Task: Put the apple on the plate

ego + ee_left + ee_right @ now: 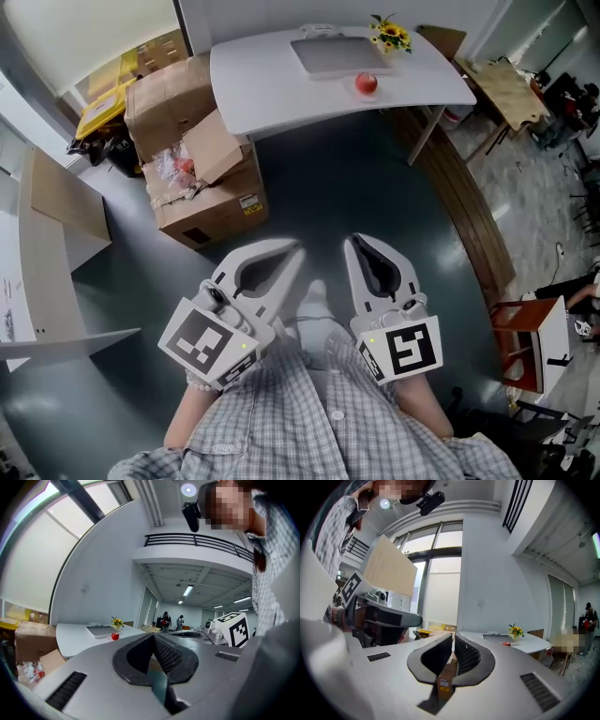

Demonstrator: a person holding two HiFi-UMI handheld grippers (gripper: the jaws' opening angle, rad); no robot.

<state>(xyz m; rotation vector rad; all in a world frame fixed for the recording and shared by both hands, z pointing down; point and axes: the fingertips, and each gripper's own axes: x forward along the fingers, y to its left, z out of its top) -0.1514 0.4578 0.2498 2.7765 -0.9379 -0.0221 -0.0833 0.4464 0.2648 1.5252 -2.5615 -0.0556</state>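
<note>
The jaws of the left gripper (153,635) are pressed together with nothing between them. The tips of the right gripper (453,637) meet in the same way; the brown carton seen through the slot behind them is far off, not held. In the head view both grippers sit low in the centre of the frame, close against the person's checked shirt, side by side and pointing up the picture. That tucked-in, closed carry suits someone who has not reached the work yet, since there is nothing near enough to grasp.

Beyond them lies a wide stretch of dark floor (337,187), with opened cardboard boxes (202,164) to the upper left. At the top of the frame stands the white worktop (272,89). The apple (366,83) rests on it near the front edge, well apart from both grippers. Just behind the apple is a flat grey rectangular piece, which I take to be the plate (333,54); the apple sits beside it, not on it. A small bunch of yellow flowers (389,36) stands to the right of the plate.

I judge the task not begun: the approach comes first, then opening one pair of jaws around the apple.
</note>
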